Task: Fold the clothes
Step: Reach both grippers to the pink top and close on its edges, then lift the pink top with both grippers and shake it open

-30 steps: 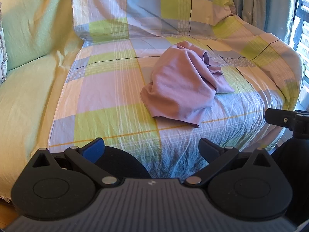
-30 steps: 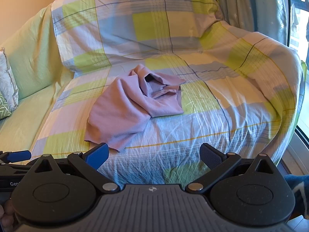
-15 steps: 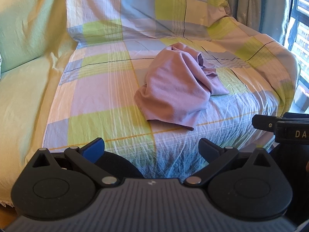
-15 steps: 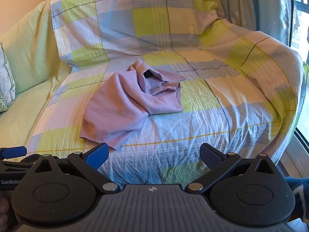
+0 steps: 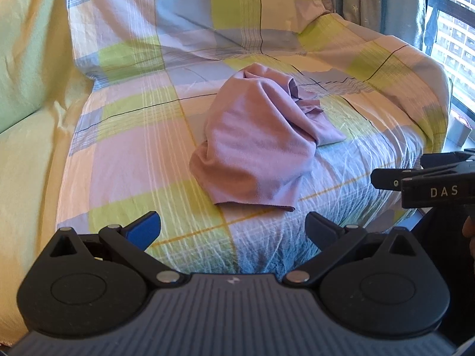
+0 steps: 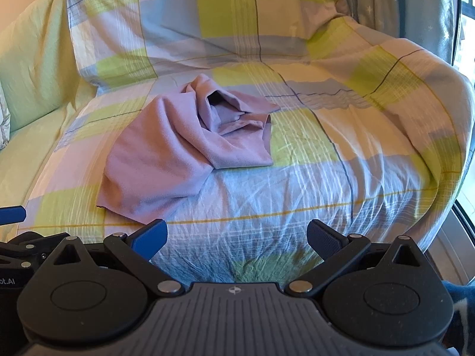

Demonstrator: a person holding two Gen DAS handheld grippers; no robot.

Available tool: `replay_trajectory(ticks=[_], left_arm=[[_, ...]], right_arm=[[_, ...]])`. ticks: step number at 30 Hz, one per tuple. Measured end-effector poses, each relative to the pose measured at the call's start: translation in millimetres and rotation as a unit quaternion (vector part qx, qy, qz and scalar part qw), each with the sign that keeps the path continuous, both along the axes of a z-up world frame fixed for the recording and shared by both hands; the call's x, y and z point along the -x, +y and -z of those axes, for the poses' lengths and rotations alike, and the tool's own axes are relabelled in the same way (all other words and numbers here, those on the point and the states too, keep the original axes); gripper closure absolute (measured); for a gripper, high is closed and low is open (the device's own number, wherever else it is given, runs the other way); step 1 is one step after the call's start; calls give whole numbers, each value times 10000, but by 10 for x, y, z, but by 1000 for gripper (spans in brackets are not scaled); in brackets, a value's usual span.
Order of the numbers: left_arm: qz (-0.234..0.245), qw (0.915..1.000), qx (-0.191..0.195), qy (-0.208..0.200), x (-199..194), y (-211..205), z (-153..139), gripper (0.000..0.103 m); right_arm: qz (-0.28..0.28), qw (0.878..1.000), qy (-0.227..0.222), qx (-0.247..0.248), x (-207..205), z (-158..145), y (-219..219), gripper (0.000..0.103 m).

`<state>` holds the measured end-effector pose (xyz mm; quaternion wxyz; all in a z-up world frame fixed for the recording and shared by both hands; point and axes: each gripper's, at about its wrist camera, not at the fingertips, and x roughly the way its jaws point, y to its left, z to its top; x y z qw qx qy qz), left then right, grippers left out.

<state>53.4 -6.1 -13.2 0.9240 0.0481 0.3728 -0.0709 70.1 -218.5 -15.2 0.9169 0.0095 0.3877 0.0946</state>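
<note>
Draped over the sofa is a checked sheet [image 5: 142,154], which gives a broad, soft bed for laying cloth flat; a plain green cover [image 5: 26,136] is seen at the far left. Near the middle of the seat a mauve garment [image 5: 255,148] is heaped in a rumpled mound, its far part bunched and twisted, one flat flap spread toward the front edge. No neat fold is shown. The left gripper [image 5: 233,227] is held short of the seat, fingers spread wide and empty, well apart from the cloth. The right gripper [image 6: 237,235] is likewise splayed and holds nothing, presumably kept ready for a hem.
</note>
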Motion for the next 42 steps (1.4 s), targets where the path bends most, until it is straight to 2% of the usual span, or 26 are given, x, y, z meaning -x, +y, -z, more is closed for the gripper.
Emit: replay_trajectory(ticks=[3, 5, 6, 9, 13, 14, 16, 17, 18, 19, 20, 22, 23, 24, 25, 27, 28, 30, 34, 36, 37, 38, 39, 42], left_arm=[[260, 9996, -125, 25, -138, -23, 18, 1], [454, 9987, -242, 34, -229, -45, 35, 1], [631, 9971, -425, 6, -274, -83, 59, 1], [1159, 9886, -948, -124, -407, -205, 131, 1], [1773, 9714, -1522, -427, -586, -369, 238, 3], [1909, 9669, -1631, -454, -641, -400, 263, 9], [2112, 9617, -1705, -391, -745, -438, 323, 20], [2200, 9598, -1709, -348, -791, -451, 355, 29], [2288, 9578, -1714, -305, -837, -465, 387, 42], [2376, 9557, -1718, -261, -883, -479, 419, 49], [2464, 9535, -1722, -218, -929, -492, 451, 60], [2590, 9492, -1779, -178, -986, -513, 510, 78], [2609, 9487, -1781, -149, -1007, -509, 532, 91], [2616, 9489, -1763, -123, -1026, -500, 548, 101], [2581, 9515, -1673, -112, -1044, -473, 540, 101], [2481, 9562, -1539, -193, -1073, -402, 447, 101], [2424, 9581, -1503, -257, -1087, -366, 386, 102], [2308, 9616, -1432, -383, -1116, -296, 263, 102], [2091, 9673, -1291, -629, -1162, -165, 27, 101], [2141, 9666, -1220, -707, -1049, -217, 9, 99], [2184, 9659, -1180, -739, -982, -257, 17, 85], [2262, 9643, -1165, -733, -918, -317, 58, 62], [2339, 9627, -1149, -726, -854, -377, 100, 49], [2552, 9567, -1233, -663, -759, -582, 269, 49]], right_arm=[[-197, 9997, -135, 55, -96, -21, 20, 0], [-495, 9980, -236, 315, -187, 21, 60, 0], [-652, 9964, -283, 460, -235, 47, 82, 0], [-1121, 9888, -425, 893, -379, 123, 146, 0], [-1739, 9719, -610, 1463, -572, 224, 232, 1], [-1892, 9665, -656, 1604, -620, 250, 254, 1], [-2194, 9544, -747, 1884, -716, 301, 297, 11], [-2344, 9476, -791, 2023, -764, 326, 318, 14], [-2492, 9403, -836, 2160, -812, 351, 340, 17], [-2608, 9352, -832, 2245, -879, 391, 349, 18], [-2729, 9316, -838, 2250, -912, 479, 391, 20], [-2939, 9246, -802, 2288, -1001, 574, 415, 32], [-3021, 9223, -762, 2288, -1045, 614, 420, 44], [-3064, 9215, -701, 2282, -1087, 649, 420, 61], [-3094, 9211, -634, 2275, -1130, 681, 418, 81], [-3013, 9318, -486, 1968, -1209, 680, 353, 103], [-2911, 9411, -414, 1667, -1242, 640, 288, 103], [-2767, 9509, -468, 1304, -1236, 492, 190, 103], [-2488, 9643, -631, 654, -1203, 180, 6, 103], [-2343, 9690, -711, 327, -1186, 24, -86, 103], [-2321, 9693, -770, 249, -1181, -71, -89, 103], [-2333, 9688, -803, 224, -1255, -218, -60, 103], [-2351, 9684, -811, 181, -1292, -294, -31, 103], [-2365, 9688, -742, -28, -1406, -361, 66, 103]])
